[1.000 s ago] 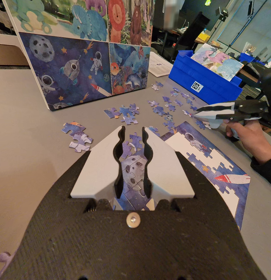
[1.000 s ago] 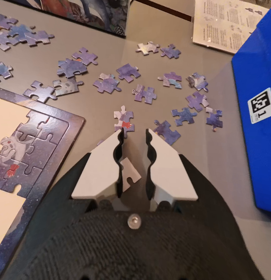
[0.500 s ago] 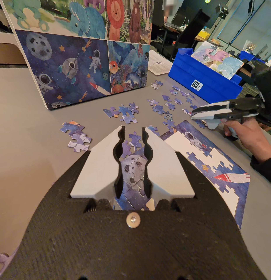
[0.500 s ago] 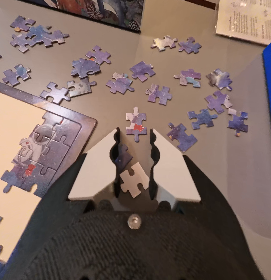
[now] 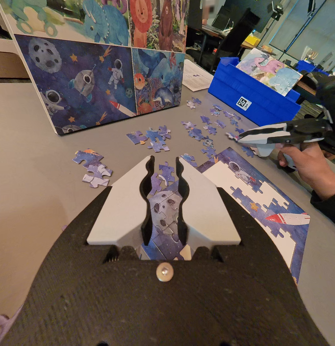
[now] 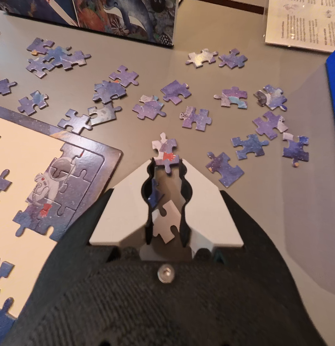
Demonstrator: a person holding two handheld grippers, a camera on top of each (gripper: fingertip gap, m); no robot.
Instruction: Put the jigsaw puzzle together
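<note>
My right gripper (image 6: 165,161) is shut on a purple and white puzzle piece with a red mark (image 6: 165,149), gripping its near end at the fingertips. The left wrist view shows that gripper (image 5: 237,138) holding the piece (image 5: 231,135) just above the table. A face-down white piece (image 6: 164,222) lies on the table under its fingers. My left gripper (image 5: 164,161) is open, low over the moon corner (image 5: 165,207) of the partly filled puzzle board (image 5: 228,179). Loose pieces (image 5: 166,171) lie just beyond its fingertips.
Several loose purple pieces (image 6: 196,119) are scattered on the grey table. A picture box (image 5: 78,74) stands at the back left, a blue bin (image 5: 256,97) at the back right, and a printed sheet (image 6: 303,24) beside it. A person's hand (image 5: 312,168) holds the right gripper. Spacing between my two grippers at the tips: around 30 centimetres.
My right gripper moved forward to the red-marked piece, its jaws widened, then came together on it. My left gripper has stayed in place over the board.
</note>
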